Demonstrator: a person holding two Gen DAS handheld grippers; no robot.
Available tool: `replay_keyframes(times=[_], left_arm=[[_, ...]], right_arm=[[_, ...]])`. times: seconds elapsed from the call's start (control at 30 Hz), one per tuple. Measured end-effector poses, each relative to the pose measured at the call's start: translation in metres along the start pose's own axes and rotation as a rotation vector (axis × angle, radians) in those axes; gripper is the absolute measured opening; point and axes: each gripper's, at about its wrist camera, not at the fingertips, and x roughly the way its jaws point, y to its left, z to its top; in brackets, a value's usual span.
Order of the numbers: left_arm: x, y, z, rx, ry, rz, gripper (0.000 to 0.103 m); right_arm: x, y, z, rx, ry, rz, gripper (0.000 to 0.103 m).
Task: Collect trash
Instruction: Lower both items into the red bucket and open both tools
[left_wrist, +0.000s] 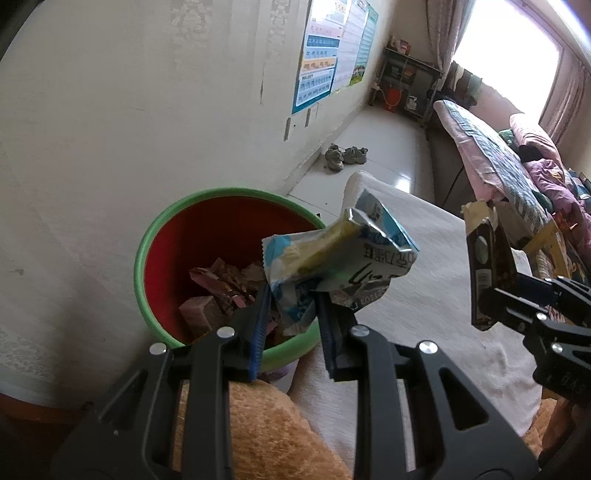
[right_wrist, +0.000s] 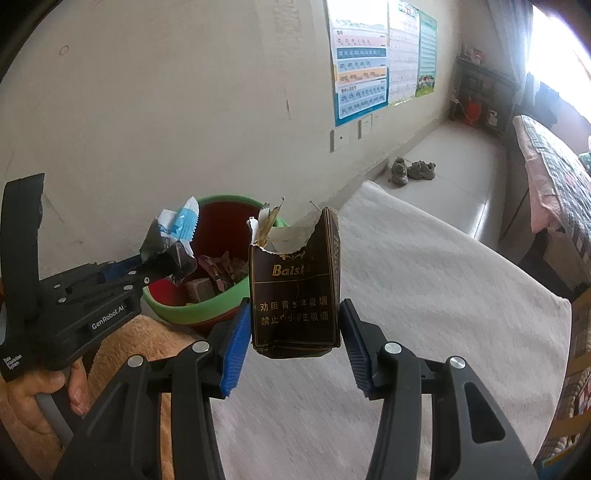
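My left gripper (left_wrist: 291, 314) is shut on a crumpled blue-and-white snack wrapper (left_wrist: 332, 262), held over the near rim of a red trash bin with a green rim (left_wrist: 162, 229). The bin holds several pieces of pinkish-brown trash (left_wrist: 221, 291). My right gripper (right_wrist: 293, 332) is shut on a torn dark brown cigarette pack (right_wrist: 295, 288), upright, to the right of the bin (right_wrist: 221, 295). The pack also shows at the right of the left wrist view (left_wrist: 487, 269). The left gripper and wrapper (right_wrist: 173, 236) show at the left of the right wrist view.
A white cloth-covered surface (right_wrist: 424, 295) spreads under and right of the grippers, with an orange fuzzy blanket (left_wrist: 251, 424) near me. A wall with posters (right_wrist: 362, 62) stands behind the bin. Shoes (left_wrist: 343, 155) lie on the tiled floor; a bed (left_wrist: 517, 166) is at the right.
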Motion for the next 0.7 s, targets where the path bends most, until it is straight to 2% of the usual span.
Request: replay_keyframes(times=[0.37,0.7], left_arm=[[0.004,0.026,0.006,-0.035,-0.01,0.039,0.024],[0.022,0.046,0.009,-0.07,0.018,0.054,0.024]], right_arm=[[0.018,0.011,0.013,-0.021,0.02,0.017,0.046],[0.034,0.02,0.019,-0.03,0.045,0.026,0.046]])
